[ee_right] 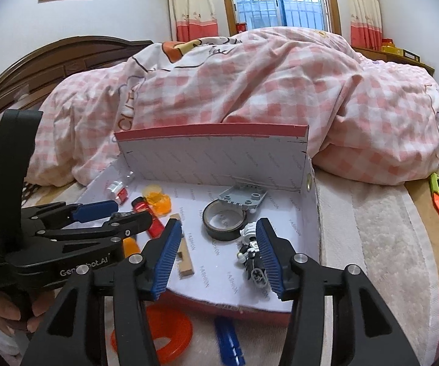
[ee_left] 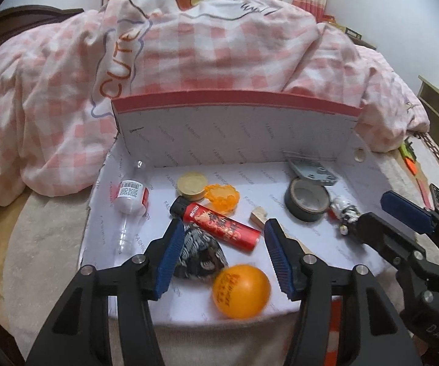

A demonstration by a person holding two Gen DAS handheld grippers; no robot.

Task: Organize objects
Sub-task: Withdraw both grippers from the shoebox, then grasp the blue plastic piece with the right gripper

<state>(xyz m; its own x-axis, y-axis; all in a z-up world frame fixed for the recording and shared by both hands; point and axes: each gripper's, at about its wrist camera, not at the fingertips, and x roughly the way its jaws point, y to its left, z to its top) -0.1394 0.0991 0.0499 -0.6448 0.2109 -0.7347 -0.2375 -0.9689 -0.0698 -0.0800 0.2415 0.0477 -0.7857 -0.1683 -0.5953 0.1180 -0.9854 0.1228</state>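
Observation:
A white cardboard box with a red rim lies on the bed; it also shows in the right wrist view. Inside lie a red lighter, an orange ball, a patterned pouch, a small bottle, a tape roll and a toy figure. My left gripper is open above the pouch and lighter, holding nothing. My right gripper is open over the box's right part, its right pad beside the toy figure.
A pink checked quilt is heaped behind the box. An orange ring and a blue piece lie on the bed in front of the box. Orange and green items lie to the right. A wooden headboard stands at left.

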